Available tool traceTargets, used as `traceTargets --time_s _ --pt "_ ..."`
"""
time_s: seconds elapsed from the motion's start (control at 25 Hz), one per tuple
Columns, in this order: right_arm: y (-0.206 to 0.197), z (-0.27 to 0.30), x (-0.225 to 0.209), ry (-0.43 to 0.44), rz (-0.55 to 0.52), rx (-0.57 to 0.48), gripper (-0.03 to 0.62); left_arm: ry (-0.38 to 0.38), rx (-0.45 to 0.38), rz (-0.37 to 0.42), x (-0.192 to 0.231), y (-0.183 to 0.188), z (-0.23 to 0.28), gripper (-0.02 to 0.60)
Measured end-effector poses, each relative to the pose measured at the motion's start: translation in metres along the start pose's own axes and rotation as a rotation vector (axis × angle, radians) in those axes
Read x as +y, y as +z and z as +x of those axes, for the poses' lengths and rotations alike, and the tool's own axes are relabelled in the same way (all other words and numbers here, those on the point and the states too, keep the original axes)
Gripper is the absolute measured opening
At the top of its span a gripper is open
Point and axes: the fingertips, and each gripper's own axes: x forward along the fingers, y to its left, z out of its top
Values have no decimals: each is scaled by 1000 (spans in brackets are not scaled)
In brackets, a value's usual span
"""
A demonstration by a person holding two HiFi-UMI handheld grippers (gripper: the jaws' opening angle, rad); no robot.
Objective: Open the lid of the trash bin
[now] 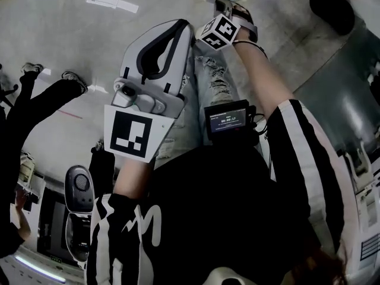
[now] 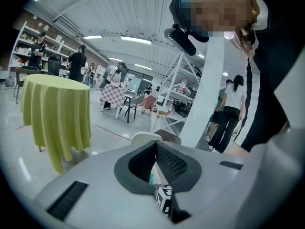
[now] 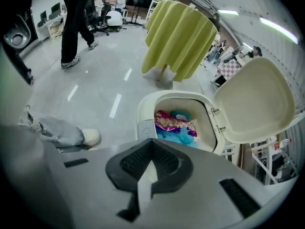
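We are looking at the trash bin (image 3: 143, 109) in the right gripper view. It is standing on the floor just in front of us, below the gripper. Its lid (image 3: 255, 101) is already tipped up on the hinges at the rim's right side, so the task is looking done to us. Inside the bin a pink wrapper (image 3: 174, 119) is lying on something blue.

The right gripper (image 3: 151, 146) is hovering above the bin's near edge, its fingers closed on nothing. The left gripper (image 2: 155, 144) is pointing away into the room, and its fingers are also closed and empty.

We are judging the lid to be thin, stiff plastic, light and rather slippery. The best place to take it is the free lip, far from the hinges, and a push from below seems safer than a pinch.

The floor on our side of the bin is giving open room. A shoe (image 3: 90, 136) is resting near the bin's left side. The table with the yellow-green cloth (image 3: 178, 37) is standing well behind. A white frame (image 3: 267, 161) is close beside the raised lid, so the lid has little room to swing further.
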Motion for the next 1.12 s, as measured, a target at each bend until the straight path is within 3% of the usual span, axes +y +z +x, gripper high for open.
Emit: traceTargets --time_s 0.6,1.12 --pt "-3 1 -7 125 200 -10 3 -19 -68 -8 1 10 6 6" --pt "6 -18 -10 108 278 -101 3 -29 -67 8 -2 11 6 8"
